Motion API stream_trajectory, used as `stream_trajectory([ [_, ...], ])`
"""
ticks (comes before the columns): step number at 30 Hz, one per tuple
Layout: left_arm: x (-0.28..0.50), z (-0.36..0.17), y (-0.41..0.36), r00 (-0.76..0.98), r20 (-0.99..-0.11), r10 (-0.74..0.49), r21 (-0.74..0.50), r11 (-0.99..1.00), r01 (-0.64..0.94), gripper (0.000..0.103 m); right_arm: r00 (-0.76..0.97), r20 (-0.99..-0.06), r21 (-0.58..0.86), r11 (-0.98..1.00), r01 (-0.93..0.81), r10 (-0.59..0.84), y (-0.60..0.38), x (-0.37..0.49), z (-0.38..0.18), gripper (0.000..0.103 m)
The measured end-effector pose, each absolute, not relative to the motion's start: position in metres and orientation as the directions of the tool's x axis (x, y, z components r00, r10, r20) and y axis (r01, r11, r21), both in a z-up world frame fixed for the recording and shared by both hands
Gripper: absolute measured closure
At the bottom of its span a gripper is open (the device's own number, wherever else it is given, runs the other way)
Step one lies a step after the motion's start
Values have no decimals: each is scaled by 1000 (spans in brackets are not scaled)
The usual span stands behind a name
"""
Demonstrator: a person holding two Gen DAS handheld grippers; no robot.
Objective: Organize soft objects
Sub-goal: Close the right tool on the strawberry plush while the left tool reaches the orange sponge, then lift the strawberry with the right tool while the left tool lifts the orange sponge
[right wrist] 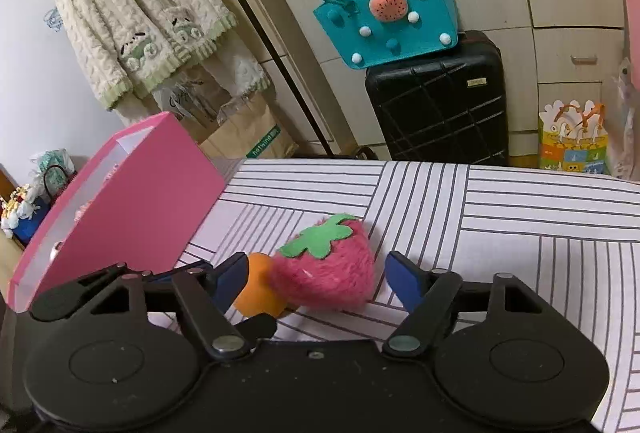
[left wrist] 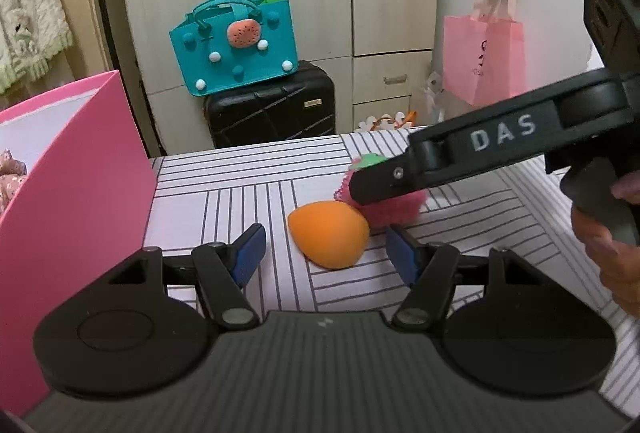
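An orange egg-shaped sponge (left wrist: 328, 239) lies on the striped sheet (left wrist: 224, 201), touching a pink plush strawberry (right wrist: 328, 273) with a green felt leaf. My left gripper (left wrist: 326, 253) is open with the sponge between its blue pads (left wrist: 250, 253), and there is a gap on each side. My right gripper (right wrist: 318, 281) is open around the strawberry, its pads standing just off the fur. In the left wrist view the right gripper (left wrist: 360, 193) reaches in from the right over the strawberry (left wrist: 396, 209), held by a hand (left wrist: 612, 245).
An open pink box (left wrist: 80, 173) (right wrist: 132, 201) stands at the left on the sheet, with something soft inside. Beyond the bed's far edge are a black suitcase (right wrist: 440, 101) bearing a teal felt bag (right wrist: 384, 21), a pink paper bag (left wrist: 484, 61) and a hanging cardigan (right wrist: 136, 25).
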State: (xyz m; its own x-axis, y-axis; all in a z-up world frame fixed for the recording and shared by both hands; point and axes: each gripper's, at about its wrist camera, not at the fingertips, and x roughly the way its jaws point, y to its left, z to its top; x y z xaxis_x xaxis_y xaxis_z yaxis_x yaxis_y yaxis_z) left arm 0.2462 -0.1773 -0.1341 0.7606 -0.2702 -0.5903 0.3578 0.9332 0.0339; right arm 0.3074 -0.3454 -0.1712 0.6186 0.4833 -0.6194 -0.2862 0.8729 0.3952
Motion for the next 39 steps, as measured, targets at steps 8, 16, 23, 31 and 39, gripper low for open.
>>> stream_trajectory([
  [8, 252, -142, -186, 762, -597, -250, 79, 927, 366, 44, 602, -607, 477, 844, -246, 519, -355, 315, -185, 44],
  [16, 258, -147, -187, 740, -615, -271, 40, 927, 373, 61, 601, -592, 494, 831, -256, 537, -358, 317, -189, 50],
  [23, 257, -147, -189, 743, -613, -268, 65, 921, 385, 62, 597, -580, 515, 817, -259, 555, -359, 315, -190, 54],
  [31, 251, -141, -183, 715, -631, -302, 31, 911, 412, 66, 606, -578, 502, 823, -264, 547, -356, 301, -183, 55],
  [39, 232, -129, -166, 667, -650, -364, -20, 885, 464, 66, 620, -597, 452, 852, -264, 509, -360, 272, -166, 55],
])
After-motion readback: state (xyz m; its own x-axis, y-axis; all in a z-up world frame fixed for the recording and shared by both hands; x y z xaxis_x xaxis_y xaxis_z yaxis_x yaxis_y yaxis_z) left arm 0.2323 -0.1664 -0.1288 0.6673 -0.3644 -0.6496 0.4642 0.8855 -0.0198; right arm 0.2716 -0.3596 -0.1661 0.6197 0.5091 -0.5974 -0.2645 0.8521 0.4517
